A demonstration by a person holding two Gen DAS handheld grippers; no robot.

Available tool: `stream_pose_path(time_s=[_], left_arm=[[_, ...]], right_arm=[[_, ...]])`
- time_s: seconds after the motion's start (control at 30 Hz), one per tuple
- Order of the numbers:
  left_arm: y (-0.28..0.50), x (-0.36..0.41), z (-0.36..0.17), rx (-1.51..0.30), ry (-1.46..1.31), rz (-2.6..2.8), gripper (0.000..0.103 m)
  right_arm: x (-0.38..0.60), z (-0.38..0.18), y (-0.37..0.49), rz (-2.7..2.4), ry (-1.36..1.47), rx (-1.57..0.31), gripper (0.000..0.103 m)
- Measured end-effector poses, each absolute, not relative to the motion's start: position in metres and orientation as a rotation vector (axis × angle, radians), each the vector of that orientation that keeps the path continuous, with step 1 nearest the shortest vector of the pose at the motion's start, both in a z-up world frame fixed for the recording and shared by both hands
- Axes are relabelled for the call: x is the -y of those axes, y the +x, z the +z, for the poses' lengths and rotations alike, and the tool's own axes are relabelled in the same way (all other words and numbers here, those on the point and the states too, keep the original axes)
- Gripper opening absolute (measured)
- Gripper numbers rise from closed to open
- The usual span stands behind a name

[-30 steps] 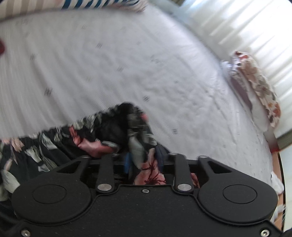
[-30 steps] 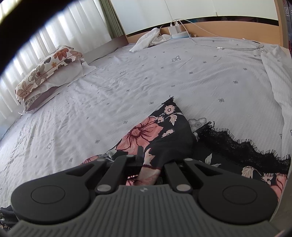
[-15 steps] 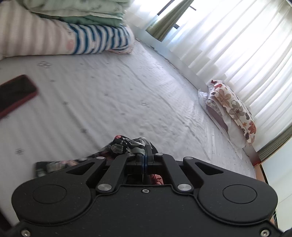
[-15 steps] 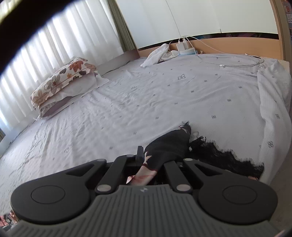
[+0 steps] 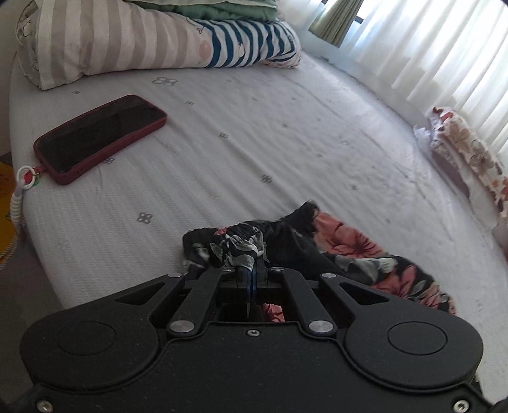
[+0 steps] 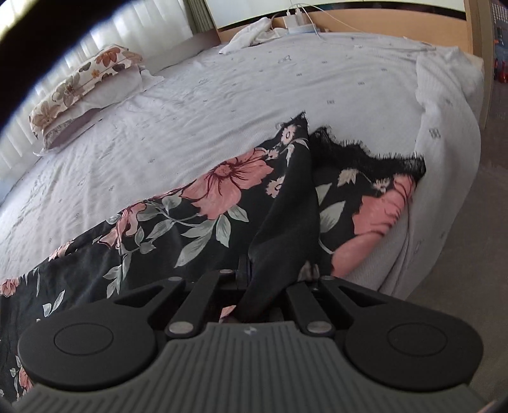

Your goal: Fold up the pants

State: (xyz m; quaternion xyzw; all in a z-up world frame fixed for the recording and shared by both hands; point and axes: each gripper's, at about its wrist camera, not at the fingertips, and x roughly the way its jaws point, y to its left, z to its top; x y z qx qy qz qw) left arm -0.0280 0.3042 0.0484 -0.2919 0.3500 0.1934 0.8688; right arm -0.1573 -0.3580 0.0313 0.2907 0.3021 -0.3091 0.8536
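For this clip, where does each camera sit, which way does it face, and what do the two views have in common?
Left wrist: on the left gripper, looking down along its shut fingers across the bed toward a phone, stacked bedding and curtains; only the gripper body shows.
Right wrist: on the right gripper, looking along the bed toward the headboard; its jaws are opening with cloth between them; only the gripper body shows.
Shared: the floral pants, the bed and the flowered pillow by the curtains.
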Motion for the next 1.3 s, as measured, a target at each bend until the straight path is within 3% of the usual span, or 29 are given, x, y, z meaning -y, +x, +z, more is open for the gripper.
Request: stream_pose_path(time_s=[0.07,0.23,0.3,0.37,0.47,0.73,0.93,1.0,1.03,1.1,1.13,1.17,1.3], left_arm=[[-0.026,-0.304,0.044,-0.743,-0.606,0.420,0.001],[-0.021,-0.302,0.036,-0.761,-0.595,0.443,0.001],[-0.019,-0.297,0.036,-0.764,-0.572,0.450,0.002],[-0.017,-0.293,0.035,-0.768,-0.547,0.457,0.002],[-0.015,-0.292,0.034,-0.775,-0.542,0.466,0.002],[-0.013,-0.292,0.033,-0.780,-0.532,0.473,0.002],[-0.012,-0.292,0.032,-0.785,-0.524,0.470,0.004],[-0.012,-0.291,0.033,-0.785,-0.519,0.468,0.006],[-0.013,-0.291,0.033,-0.784,-0.521,0.465,0.007],[-0.014,-0.291,0.035,-0.781,-0.524,0.460,0.011],[-0.014,-0.291,0.036,-0.780,-0.528,0.455,0.013],[-0.015,-0.291,0.038,-0.777,-0.533,0.449,0.018],[-0.025,-0.289,0.052,-0.716,-0.547,0.441,0.042]], right_arm=[[0.363,0.030,-0.162,-0.643,0.640,-0.610,0.026],[0.389,0.027,-0.165,-0.632,0.732,-0.552,0.034],[0.398,0.024,-0.164,-0.626,0.767,-0.527,0.034],[0.404,0.021,-0.161,-0.606,0.807,-0.500,0.019],[0.408,0.030,-0.152,-0.590,0.768,-0.452,0.013],[0.413,0.064,-0.162,-0.742,0.600,-0.328,0.010],[0.432,0.056,-0.178,-0.958,0.547,-0.446,0.012],[0.435,0.048,-0.181,-1.016,0.531,-0.506,0.019],[0.436,0.046,-0.182,-1.048,0.517,-0.527,0.028],[0.436,0.046,-0.186,-1.117,0.466,-0.548,0.047],[0.436,0.046,-0.186,-1.117,0.466,-0.548,0.066],[0.436,0.049,-0.188,-1.116,0.456,-0.541,0.078],[0.429,0.071,-0.185,-1.090,0.405,-0.498,0.078]])
